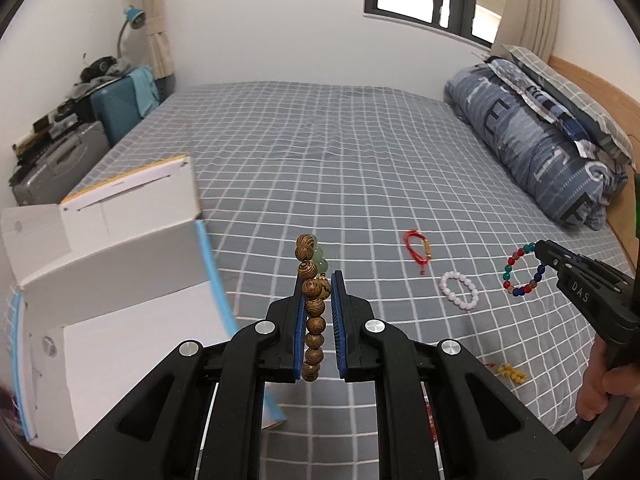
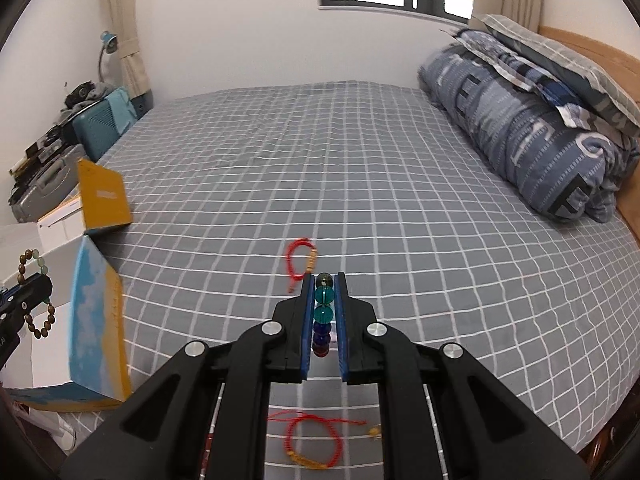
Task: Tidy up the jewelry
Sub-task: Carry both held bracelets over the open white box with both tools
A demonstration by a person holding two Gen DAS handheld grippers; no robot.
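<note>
My left gripper (image 1: 317, 280) is shut on a brown wooden bead bracelet with green beads (image 1: 313, 312), held above the bed beside the open white box (image 1: 120, 264); it also shows in the right wrist view (image 2: 34, 292). My right gripper (image 2: 323, 280) is shut on a multicoloured bead bracelet (image 2: 322, 320), which also shows in the left wrist view (image 1: 522, 272). On the bed lie a red cord bracelet (image 1: 418, 249), a pale pink bead bracelet (image 1: 459, 291) and a yellow bead piece (image 1: 510, 373). Another red cord bracelet (image 2: 314, 442) lies under my right gripper.
The grey checked bed sheet (image 1: 340, 160) fills the view. A rolled blue duvet and pillows (image 1: 540, 128) lie at the right by the wooden headboard. The box has a yellow-and-blue lid (image 2: 98, 320). Suitcases and clutter (image 1: 80, 128) stand at the far left.
</note>
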